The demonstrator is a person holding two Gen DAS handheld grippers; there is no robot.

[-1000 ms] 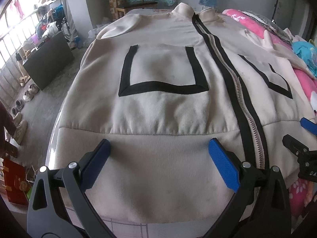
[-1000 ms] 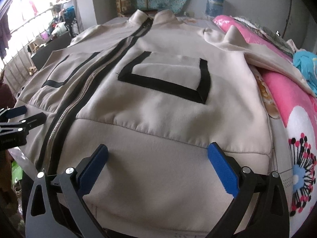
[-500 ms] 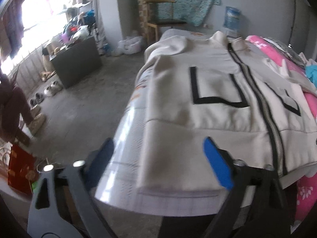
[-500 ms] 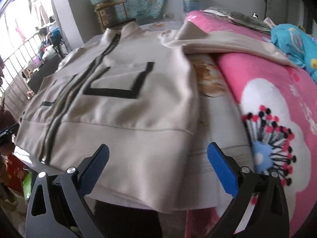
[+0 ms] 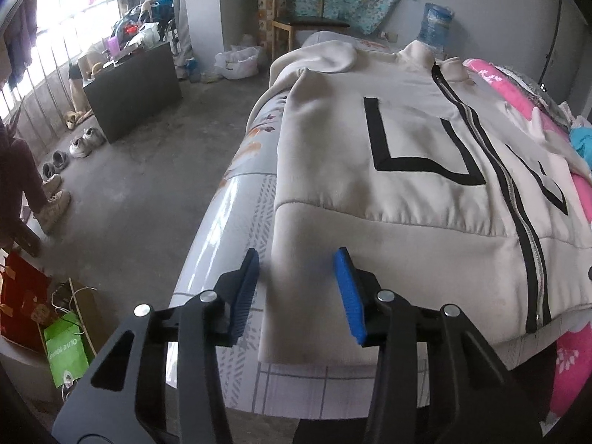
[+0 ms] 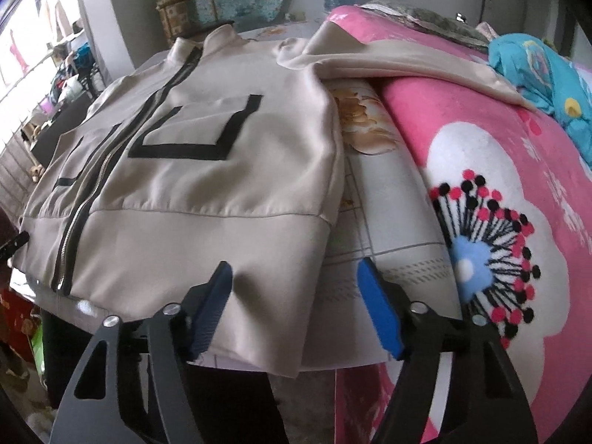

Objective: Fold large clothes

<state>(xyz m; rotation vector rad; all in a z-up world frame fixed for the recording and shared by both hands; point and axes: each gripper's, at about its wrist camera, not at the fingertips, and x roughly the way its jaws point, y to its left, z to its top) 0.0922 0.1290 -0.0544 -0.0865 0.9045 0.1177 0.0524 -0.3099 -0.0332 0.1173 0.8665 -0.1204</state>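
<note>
A cream zip-up jacket [image 5: 407,203] with black trim lies flat, front up, on a bed. My left gripper [image 5: 298,292] hovers over the hem's left corner. Its jaws are closing, with the corner's edge between the blue pads, which do not press on it. In the right wrist view the same jacket [image 6: 203,170] shows its right hem corner between the pads of my right gripper [image 6: 298,307]. Those jaws are closing too, still wide of the cloth. One sleeve [image 6: 407,59] lies out over the pink blanket.
A pale patterned sheet [image 5: 236,244] covers the bed beside a pink flowered blanket [image 6: 499,185] with blue cloth [image 6: 547,74] on it. On the floor to the left are a dark cabinet [image 5: 133,88], shoes [image 5: 81,144], a green bag [image 5: 66,351] and a person's leg [image 5: 22,174].
Both grippers slid apart along the hem, the left to the left corner and the right to the right corner. Both pairs of jaws have narrowed.
</note>
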